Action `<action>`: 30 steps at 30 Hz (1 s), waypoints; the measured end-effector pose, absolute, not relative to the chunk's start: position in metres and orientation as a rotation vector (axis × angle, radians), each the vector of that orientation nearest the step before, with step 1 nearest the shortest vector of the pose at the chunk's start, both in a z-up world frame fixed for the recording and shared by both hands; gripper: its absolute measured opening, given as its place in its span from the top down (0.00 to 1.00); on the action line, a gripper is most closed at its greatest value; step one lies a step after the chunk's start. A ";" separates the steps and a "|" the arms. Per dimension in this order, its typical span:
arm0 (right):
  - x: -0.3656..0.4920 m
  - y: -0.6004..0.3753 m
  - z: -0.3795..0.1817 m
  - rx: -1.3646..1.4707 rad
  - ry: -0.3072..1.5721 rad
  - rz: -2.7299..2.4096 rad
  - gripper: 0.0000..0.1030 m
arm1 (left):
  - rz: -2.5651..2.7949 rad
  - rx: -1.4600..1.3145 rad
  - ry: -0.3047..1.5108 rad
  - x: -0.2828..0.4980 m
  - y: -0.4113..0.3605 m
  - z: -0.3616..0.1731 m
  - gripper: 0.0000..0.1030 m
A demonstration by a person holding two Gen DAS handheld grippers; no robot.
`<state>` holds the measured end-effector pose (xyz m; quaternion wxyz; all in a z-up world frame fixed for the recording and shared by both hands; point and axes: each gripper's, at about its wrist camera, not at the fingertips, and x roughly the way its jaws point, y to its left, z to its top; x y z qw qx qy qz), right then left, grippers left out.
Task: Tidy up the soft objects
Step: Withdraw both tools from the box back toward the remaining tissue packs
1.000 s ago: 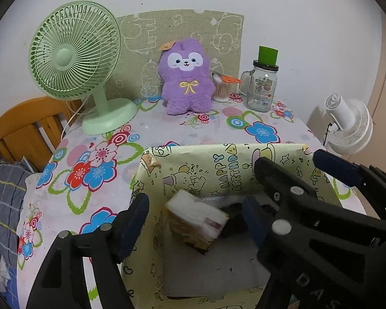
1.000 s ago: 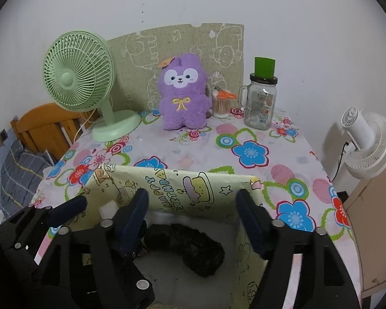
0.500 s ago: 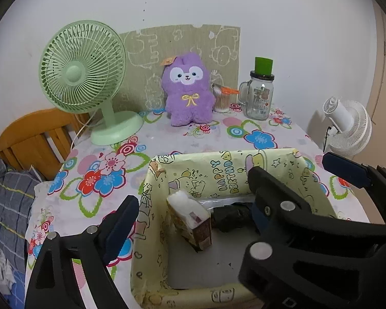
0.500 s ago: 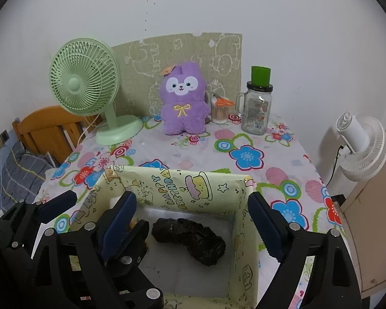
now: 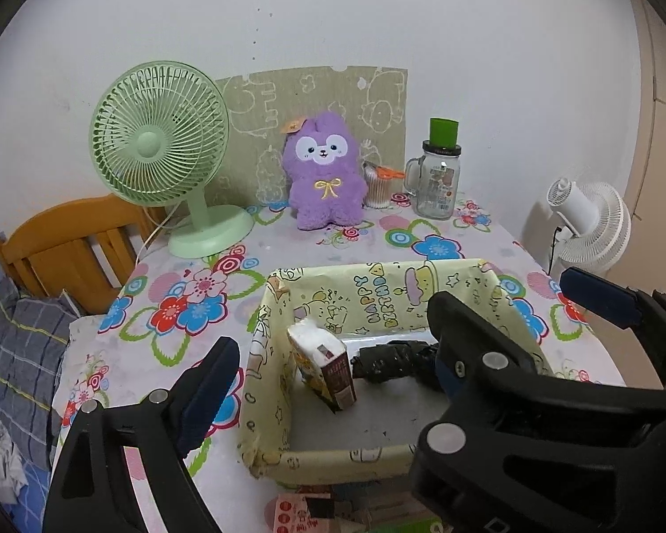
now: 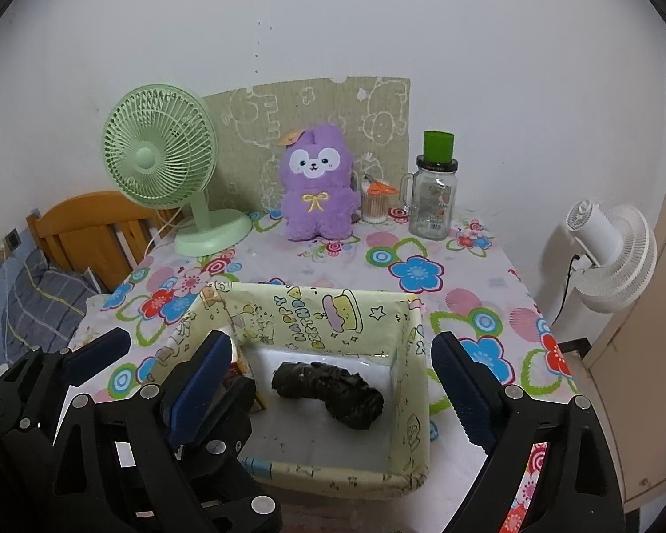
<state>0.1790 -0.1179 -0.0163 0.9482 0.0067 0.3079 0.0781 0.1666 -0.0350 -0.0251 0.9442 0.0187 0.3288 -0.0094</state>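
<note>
Both grippers' jaws spread, empty — left gripper (image 6: 173,346) hides most of the tissue pack (image 5: 322,366) in the box (image 6: 404,399)

On the flowered tablecloth (image 6: 422,240): 1 yellow cartoon-print box (image 6: 315,315), holding 2 things, 1 tissue pack (image 5: 322,366) and 1 crumpled black bag roll (image 6: 328,388). At the back stand 1 purple plush toy (image 6: 317,188), 1 green desk fan (image 6: 160,155), 1 glass mason jar mug (image 6: 433,204) with 1 green cup (image 6: 438,145) on its lid, and 1 clear cup of cotton swabs (image 6: 375,206). 1 green puzzle panel (image 6: 377,111) leans on the wall. Off the table are 1 white fan (image 6: 612,257) and 1 wooden headboard (image 6: 89,226). 2 grippers show: left gripper (image 5: 328,371), right gripper (image 6: 328,375).
</note>
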 end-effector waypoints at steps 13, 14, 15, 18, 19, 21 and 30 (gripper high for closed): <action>0.144 -0.122 -0.005 0.010 0.593 0.154 0.08 | -0.025 0.030 0.633 0.134 -0.038 -0.016 0.11; 0.140 -0.122 -0.005 0.010 0.591 0.155 0.08 | -0.024 0.030 0.632 0.132 -0.038 -0.015 0.11; 0.139 -0.122 -0.004 0.010 0.589 0.156 0.07 | -0.023 0.029 0.629 0.129 -0.038 -0.015 0.11; 0.131 -0.121 -0.002 0.009 0.583 0.157 0.07 | -0.020 0.029 0.623 0.121 -0.039 -0.013 0.11; 0.128 -0.121 -0.001 0.009 0.580 0.157 0.07 | -0.019 0.029 0.620 0.119 -0.039 -0.013 0.11; 0.122 -0.122 0.000 0.011 0.574 0.159 0.07 | -0.018 0.028 0.615 0.114 -0.039 -0.011 0.11; 0.102 -0.121 0.001 0.009 0.558 0.152 0.07 | -0.019 0.027 0.595 0.095 -0.040 -0.009 0.11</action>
